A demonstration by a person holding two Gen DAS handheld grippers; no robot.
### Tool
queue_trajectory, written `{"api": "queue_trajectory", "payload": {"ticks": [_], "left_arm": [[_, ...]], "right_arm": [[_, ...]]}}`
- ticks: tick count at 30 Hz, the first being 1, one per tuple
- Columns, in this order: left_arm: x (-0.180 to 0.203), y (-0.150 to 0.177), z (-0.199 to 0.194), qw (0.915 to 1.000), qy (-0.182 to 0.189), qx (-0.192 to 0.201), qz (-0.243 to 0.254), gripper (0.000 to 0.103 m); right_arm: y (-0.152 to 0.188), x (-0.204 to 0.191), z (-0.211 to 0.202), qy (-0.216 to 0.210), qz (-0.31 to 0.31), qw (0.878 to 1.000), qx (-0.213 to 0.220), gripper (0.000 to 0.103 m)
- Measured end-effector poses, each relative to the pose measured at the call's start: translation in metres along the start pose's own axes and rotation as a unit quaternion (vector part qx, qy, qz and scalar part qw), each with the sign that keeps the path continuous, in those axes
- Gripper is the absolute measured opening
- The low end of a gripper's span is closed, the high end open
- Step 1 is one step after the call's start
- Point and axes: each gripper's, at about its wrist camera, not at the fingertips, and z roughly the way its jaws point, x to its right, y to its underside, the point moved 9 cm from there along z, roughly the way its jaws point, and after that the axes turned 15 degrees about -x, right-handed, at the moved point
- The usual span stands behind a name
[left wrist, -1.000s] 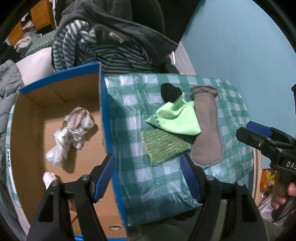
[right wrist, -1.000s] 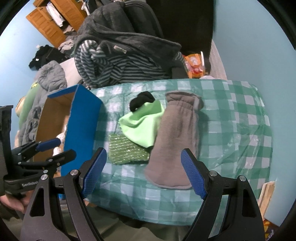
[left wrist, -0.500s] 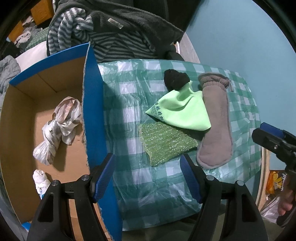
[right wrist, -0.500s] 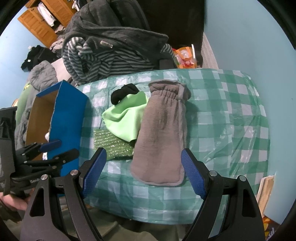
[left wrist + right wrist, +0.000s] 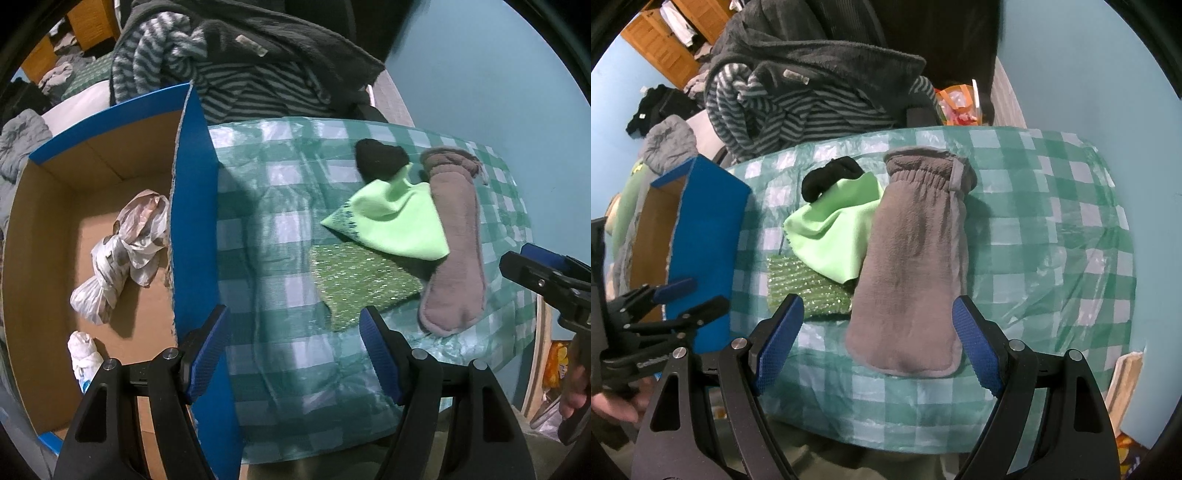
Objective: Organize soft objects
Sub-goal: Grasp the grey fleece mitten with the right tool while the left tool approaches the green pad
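On the green checked tablecloth lie a long grey fleece pouch, a bright green cloth, a sparkly green scouring cloth and a small black bundle. The same pile shows in the left wrist view: pouch, green cloth, sparkly cloth, black bundle. My right gripper hangs open above the pouch's near end, with nothing held. My left gripper is open and empty over bare tablecloth beside the blue cardboard box.
The box holds knotted plastic bags and a small white bundle. A heap of striped and dark fleece clothes lies behind the table. A blue wall bounds the right side. Each gripper shows in the other's view, held by a hand.
Both grippers have sunk toward the table, so the cloths and box look larger. The right one now frames the pouch's near end. Neither set of jaws has moved.
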Motion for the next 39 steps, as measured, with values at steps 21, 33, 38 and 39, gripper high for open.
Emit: {"api": "queue_trajectory", "payload": {"ticks": [21,33,38,39], "left_arm": [[0.036,-0.008,0.026,0.9985,0.012,-0.033,0.041,0.073],[0.04,-0.018,0.049,0.9973,0.001,-0.063,0.038,0.073],[0.044,-0.021,0.056,0.9967,-0.001,-0.071,0.04,0.073],[0.045,-0.022,0.057,0.9966,0.0,-0.072,0.04,0.073]], "right_arm": [[-0.013,0.018,0.066,0.048,0.008,0.997,-0.053,0.083],[-0.012,0.025,0.073,0.033,0.004,0.998,-0.061,0.045],[-0.005,0.033,0.062,0.028,0.001,0.998,-0.054,0.02],[-0.003,0.036,0.06,0.026,0.004,0.998,-0.052,0.02]]}}
